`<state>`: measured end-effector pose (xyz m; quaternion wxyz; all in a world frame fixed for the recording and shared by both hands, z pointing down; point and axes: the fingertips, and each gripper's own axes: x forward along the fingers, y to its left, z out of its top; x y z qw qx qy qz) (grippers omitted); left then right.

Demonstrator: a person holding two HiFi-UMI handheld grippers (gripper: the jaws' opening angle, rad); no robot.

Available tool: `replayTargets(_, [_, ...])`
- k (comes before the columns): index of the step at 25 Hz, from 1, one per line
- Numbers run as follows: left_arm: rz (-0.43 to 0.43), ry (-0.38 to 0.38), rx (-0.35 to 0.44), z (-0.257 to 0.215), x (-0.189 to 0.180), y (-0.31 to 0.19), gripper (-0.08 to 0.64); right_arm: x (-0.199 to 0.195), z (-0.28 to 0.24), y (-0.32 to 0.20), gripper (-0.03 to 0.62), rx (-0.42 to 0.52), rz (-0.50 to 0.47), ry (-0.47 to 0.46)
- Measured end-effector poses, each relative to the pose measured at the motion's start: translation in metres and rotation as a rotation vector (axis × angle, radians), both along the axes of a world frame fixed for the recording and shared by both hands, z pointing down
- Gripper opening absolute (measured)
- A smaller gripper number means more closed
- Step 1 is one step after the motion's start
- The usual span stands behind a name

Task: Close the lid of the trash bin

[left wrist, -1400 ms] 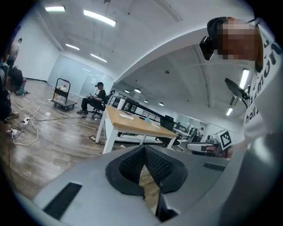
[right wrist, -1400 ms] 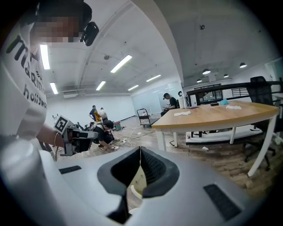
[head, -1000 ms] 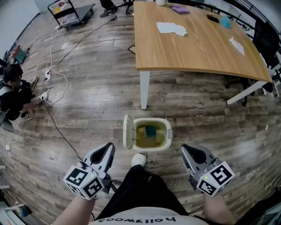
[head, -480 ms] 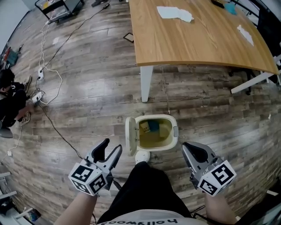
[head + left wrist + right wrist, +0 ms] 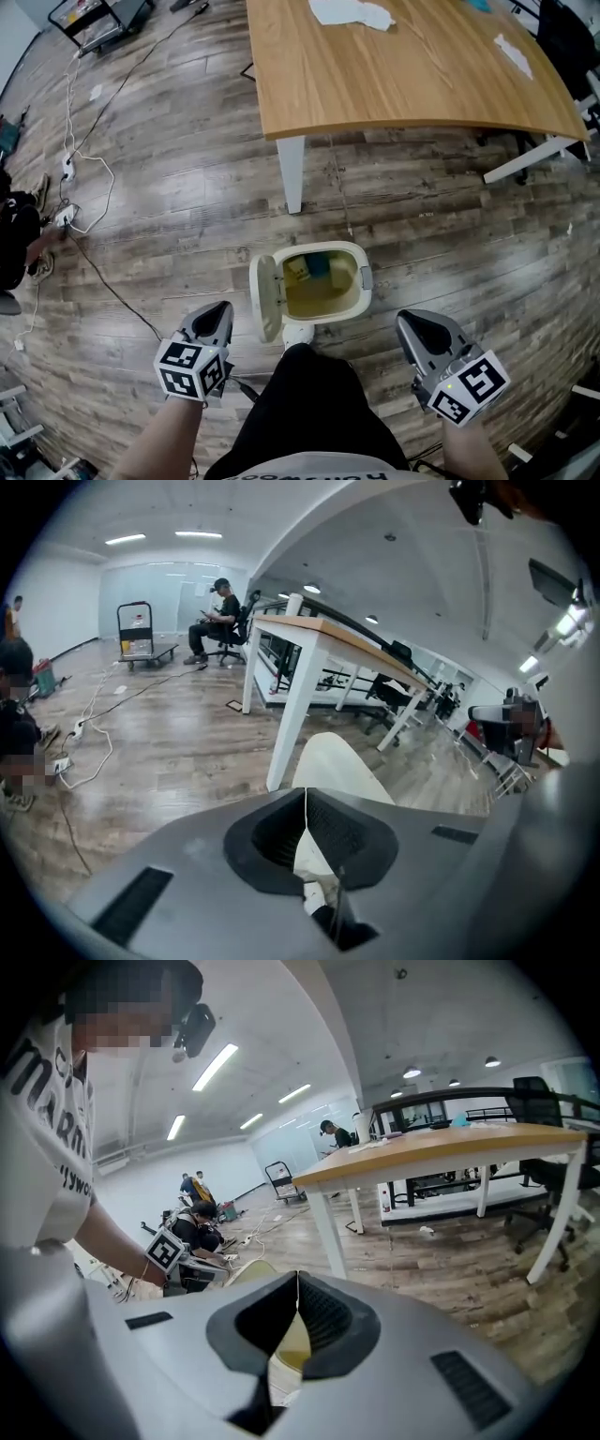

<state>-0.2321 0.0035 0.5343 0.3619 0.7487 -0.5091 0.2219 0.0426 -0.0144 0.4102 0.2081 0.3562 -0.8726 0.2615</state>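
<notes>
trash bin lid hanging wide open

cream trash bin (image 5: 363, 292) sits on the wood floor (image 5: 178, 187) near the table leg (image 5: 292, 173), between the 2 grippers, yellow liner and some scraps inside. its lid (image 5: 264, 298) stands swung out on the bin's left side. left gripper (image 5: 217, 314) has just been closing its jaws, nothing between them; right gripper (image 5: 413, 325) jaws are together too, empty.

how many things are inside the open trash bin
2: a yellow item and a blue item beside it, both at the far end of the trash bin. More could be hidden under its near rim.
</notes>
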Motion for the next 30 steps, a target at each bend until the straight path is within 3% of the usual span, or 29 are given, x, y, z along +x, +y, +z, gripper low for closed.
replayTargets(6, [0.101, 0.034, 0.001, 0.0, 0.045, -0.015, 0.006, 0.011, 0.007, 0.007, 0.011, -0.014, 0.031, 0.003])
replayTargets(12, [0.118, 0.077, -0.007, -0.002, 0.068, -0.019, 0.006, 0.027, 0.006, 0.013, 0.011, -0.022, 0.068, 0.014])
replayTargets(17, [0.268, 0.067, -0.006, -0.001, 0.098, -0.017, 0.006, 0.043, 0.006, 0.019, 0.011, -0.026, 0.102, 0.029])
replayTargets(30, [0.439, 0.145, -0.075, 0.014, 0.156, -0.029, 0.006, 0.052, 0.011, 0.016, 0.011, -0.051, 0.184, 0.05])
